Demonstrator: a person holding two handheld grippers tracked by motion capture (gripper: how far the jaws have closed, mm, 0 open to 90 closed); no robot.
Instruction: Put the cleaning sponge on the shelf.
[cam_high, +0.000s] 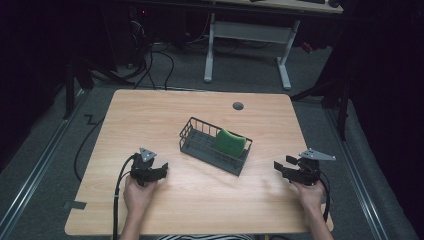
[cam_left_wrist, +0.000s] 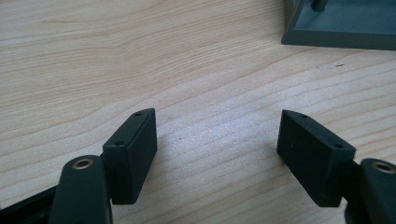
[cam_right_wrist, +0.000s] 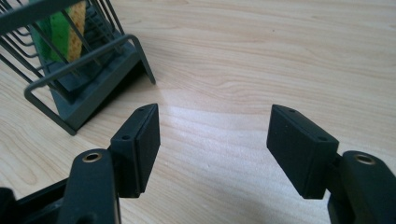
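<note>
- Standing on edge inside the wire basket (cam_high: 200, 142), a green sponge (cam_high: 230, 142) with a yellow face is seen at the basket's 3 o'clock end, leaning against the wires; the basket itself is set slantwise near the middle of the worktop (cam_high: 150, 107).
- The right claw (cam_high: 281, 166) is held released at about 3 o'clock from the basket, low over the bare wood, nothing lying between its jaws; in the right gripper view the basket's near corner and the sponge (cam_right_wrist: 60, 28) are seen just off the left jaw.
- The left claw (cam_high: 162, 169) is likewise released and empty, at roughly 8 o'clock from the basket, a corner of the basket's base (cam_left_wrist: 341, 28) showing ahead of it.
- A snag is judged the likeliest trouble: if the sponge is reached for from the side, a jaw could be caught on the upright wires and the light basket dragged or tipped.
- The sponge is soft, so an off-centre pinch could let it be folded and slipped out, or wedged harder between the wires.
- With the basket unsteadied by the left claw, it could be lifted along with the sponge.
- The trailing cable (cam_high: 118, 195) could be swept across the worktop edge.
</note>
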